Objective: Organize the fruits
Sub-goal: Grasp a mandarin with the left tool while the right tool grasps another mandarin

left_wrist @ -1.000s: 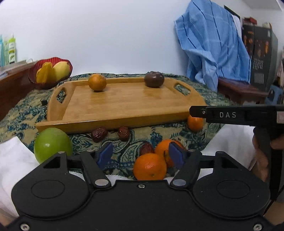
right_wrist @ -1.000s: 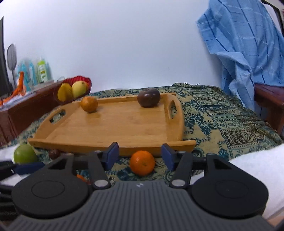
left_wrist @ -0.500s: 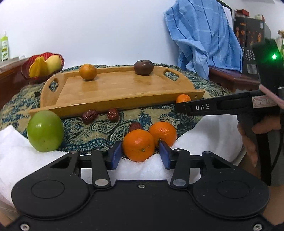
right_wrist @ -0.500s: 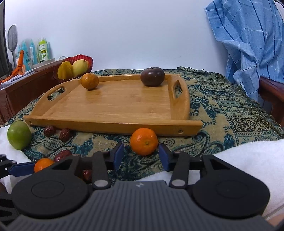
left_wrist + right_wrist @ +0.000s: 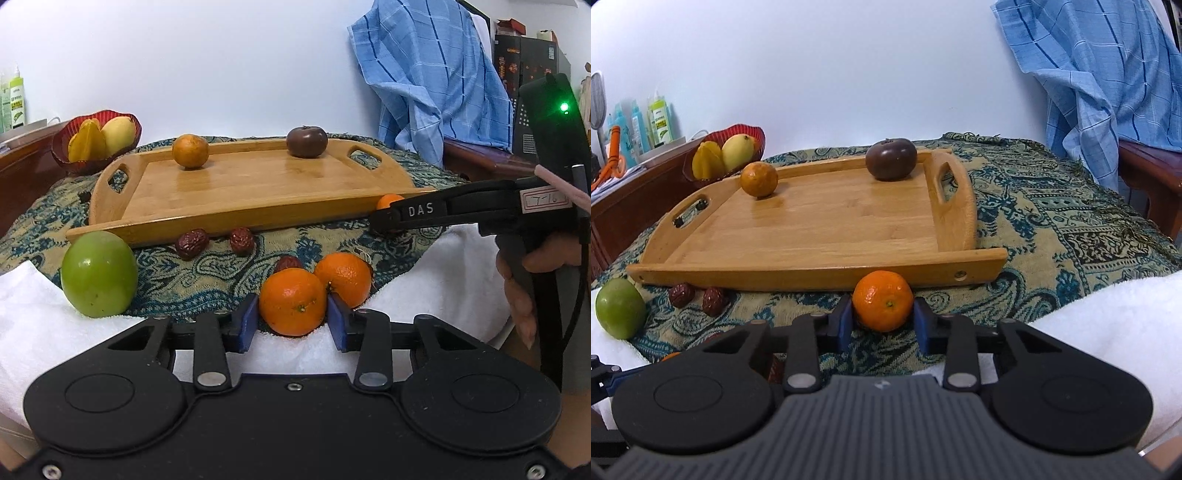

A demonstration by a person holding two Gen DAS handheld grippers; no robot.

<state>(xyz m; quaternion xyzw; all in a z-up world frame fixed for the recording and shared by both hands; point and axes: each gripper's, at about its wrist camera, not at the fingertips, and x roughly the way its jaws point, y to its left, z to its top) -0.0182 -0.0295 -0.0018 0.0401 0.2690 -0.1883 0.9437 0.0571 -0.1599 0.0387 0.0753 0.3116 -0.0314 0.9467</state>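
My left gripper [image 5: 291, 319] is shut on an orange mandarin [image 5: 292, 301] at the cloth's near edge; a second mandarin [image 5: 345, 278] touches it behind. My right gripper [image 5: 882, 319] is shut on another mandarin [image 5: 883, 300] just in front of the wooden tray [image 5: 827, 236]. The right gripper also shows from the side in the left wrist view [image 5: 384, 223]. The tray [image 5: 258, 184] holds an orange fruit [image 5: 190, 151] and a dark purple fruit [image 5: 307, 141]. A green apple [image 5: 99, 274] and red dates [image 5: 192, 243] lie in front of the tray.
A red basket [image 5: 96, 142] of yellow fruit stands at the back left. A blue checked cloth [image 5: 428, 81] hangs at the back right. White towel [image 5: 44, 325] covers the near edge. Bottles [image 5: 657, 122] stand on a wooden shelf at far left.
Both grippers have closed in on their mandarins; the jaws narrowed from wide open to touching the fruit. The left gripper moved forward onto the near mandarin.
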